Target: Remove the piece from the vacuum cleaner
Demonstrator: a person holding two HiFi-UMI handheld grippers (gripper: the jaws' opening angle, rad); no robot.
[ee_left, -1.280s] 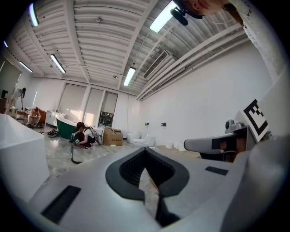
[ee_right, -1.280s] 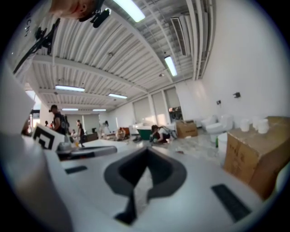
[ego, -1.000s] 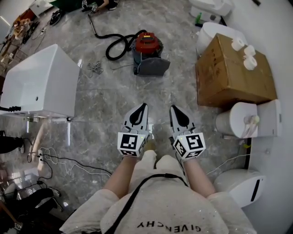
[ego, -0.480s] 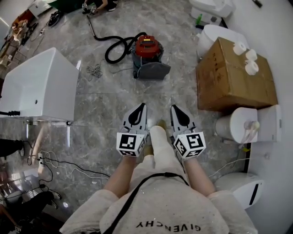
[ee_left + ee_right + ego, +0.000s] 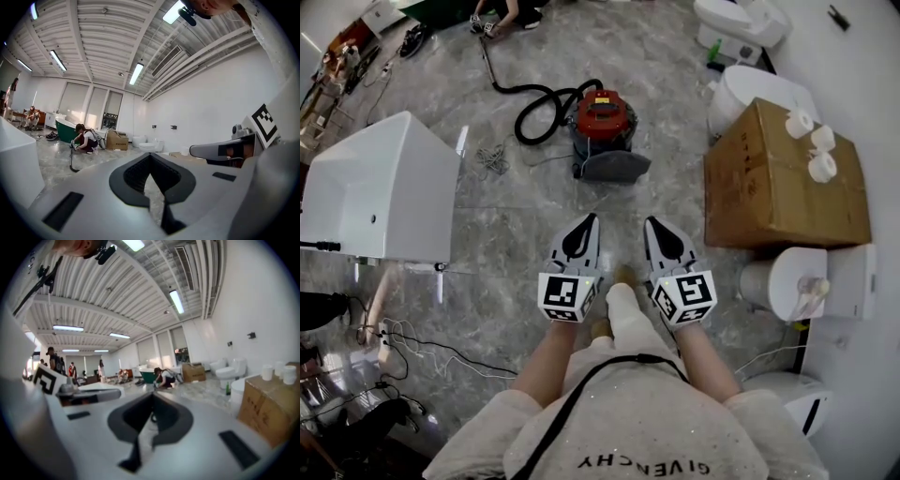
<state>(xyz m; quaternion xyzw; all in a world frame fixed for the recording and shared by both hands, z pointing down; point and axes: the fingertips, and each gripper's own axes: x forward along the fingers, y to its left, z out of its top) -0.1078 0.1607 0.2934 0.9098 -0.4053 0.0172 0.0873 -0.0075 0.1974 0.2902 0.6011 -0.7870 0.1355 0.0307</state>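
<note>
Grey marble floor (image 5: 534, 225) spreads wide and mostly bare. The vacuum cleaner (image 5: 603, 127) stands on it, left of the cardboard box (image 5: 783, 178) and well apart from it. It has a round red top over a dark body, with a grey flared part on the side nearest the wearer. Its black hose (image 5: 539, 101) loops off on the side away from the box, then runs further away. The body's long axis runs from red top to grey flare. Open floor lies between the box's near corner and the vacuum. The left gripper (image 5: 592, 221) and right gripper (image 5: 651, 224) sit there side by side, jaws together, empty, tips toward the vacuum.
</note>
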